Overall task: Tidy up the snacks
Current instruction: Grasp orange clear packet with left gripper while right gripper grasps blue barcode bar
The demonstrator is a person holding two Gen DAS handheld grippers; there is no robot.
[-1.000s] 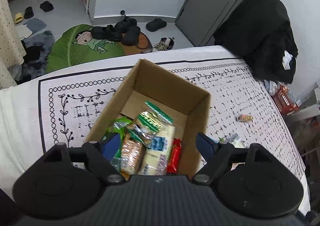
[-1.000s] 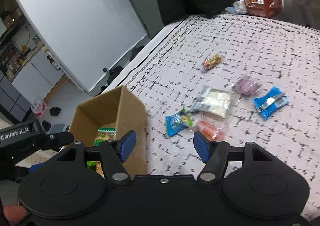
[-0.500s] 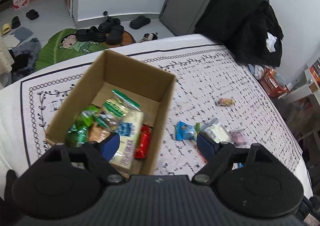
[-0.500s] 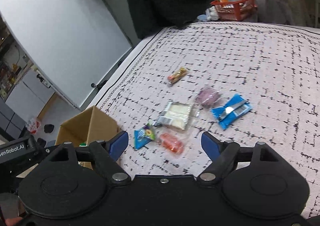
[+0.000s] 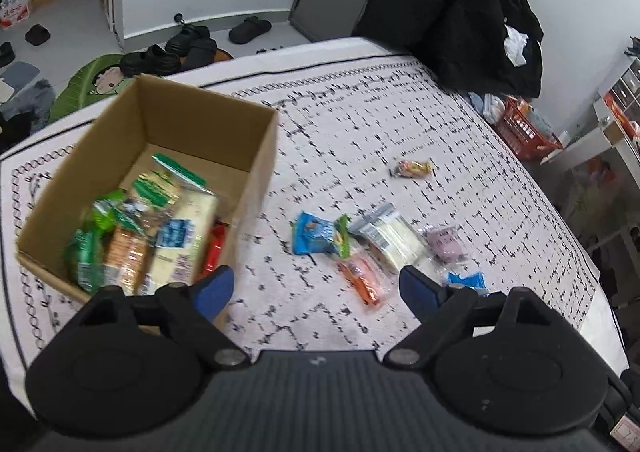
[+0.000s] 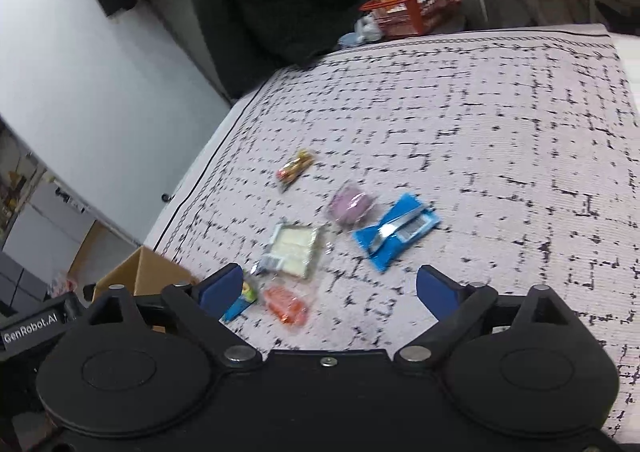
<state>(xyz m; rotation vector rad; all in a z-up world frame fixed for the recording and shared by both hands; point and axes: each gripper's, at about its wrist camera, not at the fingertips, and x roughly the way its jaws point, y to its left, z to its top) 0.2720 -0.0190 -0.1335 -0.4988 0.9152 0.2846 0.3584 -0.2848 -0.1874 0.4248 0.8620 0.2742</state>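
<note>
Left cam: my left gripper (image 5: 316, 286) has jaws wide apart, nothing held, hovering over the mat (image 5: 400, 123). Box (image 5: 264, 147) sits far-left, w/ several packs inside. Loose snacks lie right of the box: blue pack (image 5: 314, 238), white pack (image 5: 390, 238), orange pack (image 5: 362, 280) between my fingertips, purple pack (image 5: 446, 244), small candy (image 5: 412, 168) farther off.

Right cam: right gripper (image 6: 332, 290) also spread wide, empty. Orange pack (image 6: 286, 304) just ahead btw the fingers, white pack (image 6: 294, 246) beyond it, purple pack (image 6: 350, 205) touching a blue foil pack (image 6: 396, 232), candy (image 6: 294, 169) apart. Box corner (image 6: 140, 274) at left edge.
</note>
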